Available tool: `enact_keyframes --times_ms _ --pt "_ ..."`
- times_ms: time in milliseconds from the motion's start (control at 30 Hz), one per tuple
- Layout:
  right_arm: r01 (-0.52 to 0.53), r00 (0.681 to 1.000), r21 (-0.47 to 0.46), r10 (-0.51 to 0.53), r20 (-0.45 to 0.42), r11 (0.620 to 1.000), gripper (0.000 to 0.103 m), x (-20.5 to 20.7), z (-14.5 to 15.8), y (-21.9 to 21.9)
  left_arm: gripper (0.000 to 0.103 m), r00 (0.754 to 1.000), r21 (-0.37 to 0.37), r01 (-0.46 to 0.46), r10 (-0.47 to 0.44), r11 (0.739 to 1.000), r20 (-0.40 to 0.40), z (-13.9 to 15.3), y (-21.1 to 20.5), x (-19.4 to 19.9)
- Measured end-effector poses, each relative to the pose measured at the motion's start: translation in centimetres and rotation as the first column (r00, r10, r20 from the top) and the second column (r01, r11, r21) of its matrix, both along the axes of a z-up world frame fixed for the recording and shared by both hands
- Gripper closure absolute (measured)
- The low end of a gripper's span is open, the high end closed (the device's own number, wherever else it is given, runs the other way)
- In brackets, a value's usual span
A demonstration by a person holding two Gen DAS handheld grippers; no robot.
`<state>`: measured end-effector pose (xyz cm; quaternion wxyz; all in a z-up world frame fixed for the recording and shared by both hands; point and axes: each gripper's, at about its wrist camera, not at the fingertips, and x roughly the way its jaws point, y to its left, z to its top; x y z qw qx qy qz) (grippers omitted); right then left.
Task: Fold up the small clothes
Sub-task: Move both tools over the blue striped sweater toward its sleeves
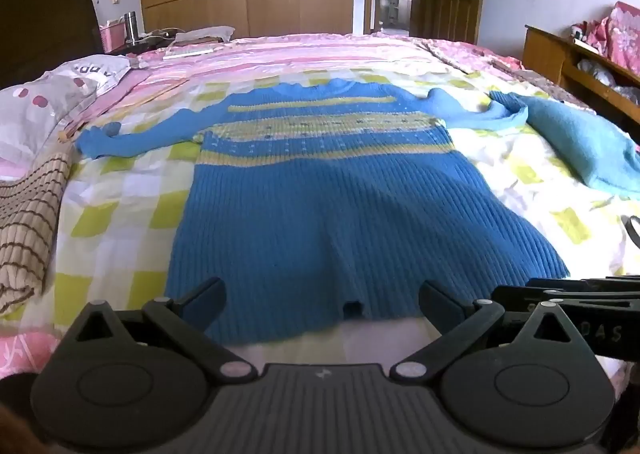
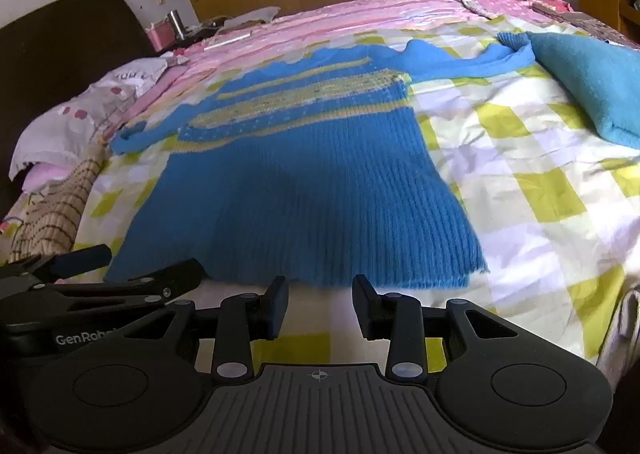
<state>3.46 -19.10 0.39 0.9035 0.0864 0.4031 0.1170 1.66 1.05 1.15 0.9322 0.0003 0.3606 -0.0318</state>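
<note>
The sweater [image 1: 320, 190] lies flat on the checked sheet [image 1: 120, 190] of the bed, hem toward both cameras, collar away, both sleeves spread out to the sides; the right sleeve [image 1: 472, 114] runs out to touch a folded teal cloth [image 1: 580, 146] that lies beside it. It is a ribbed blue knit with yellow bands across the chest, and by its look it should be soft, limp and fairly light, with enough stretch that a pull on one corner would drag and skew the rest. The ribbing and the cotton sheet probably grip each other a little, so sliding it would likely bunch both; lifting seems safer. The left gripper [image 1: 320, 300] hovers just at the hem with its jaws spread wide and nothing between them, the hem's middle, where a small notch shows, lying in the gap. The right gripper [image 2: 320, 304] sits just short of the hem, jaws parted more narrowly and likewise empty. Each gripper shows at the edge of the other's view, so they are close side by side. Good places to pinch are the two hem corners or the shoulder seams, where the knit is doubled and less apt to stretch; the thin sleeve cuffs [image 1: 94, 138] would do for turning the sleeves in first. A shallow bite may catch only the top layer, and a deep one may take the sheet too.
</note>
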Motion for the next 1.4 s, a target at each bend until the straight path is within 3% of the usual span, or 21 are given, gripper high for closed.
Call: enact_keyframes --times_ms 367,767,1033,1267,1400 --pt "0.009 1.0 -0.04 -0.01 -0.016 0.999 0.068 3.0 -1.0 -0.7 0.0 0.998 0.011 -0.053 0.053 0.999 -0.019 -0.9 2.0 3.8" --pt "0.023 0.997 -0.03 -0.025 -0.069 0.999 0.068 4.3 -2.1 -1.7 0.0 0.984 -0.037 -0.11 0.104 0.993 -0.144 -3.9 4.2 5.0" --pt "0.032 0.998 -0.003 -0.033 -0.063 0.999 0.068 4.1 -2.0 -2.1 0.0 0.985 -0.013 -0.094 0.091 0.996 -0.145 -4.0 3.5 4.6" --pt "0.031 0.999 -0.008 -0.031 -0.027 0.999 0.068 4.1 -1.5 -2.0 0.0 0.994 -0.052 -0.081 0.077 0.995 -0.072 -2.4 2.8 4.1" --pt "0.025 0.999 -0.02 -0.026 -0.042 0.999 0.068 4.3 -2.0 -2.0 0.0 0.994 -0.042 -0.068 0.064 0.997 -0.089 -2.7 2.5 4.5"
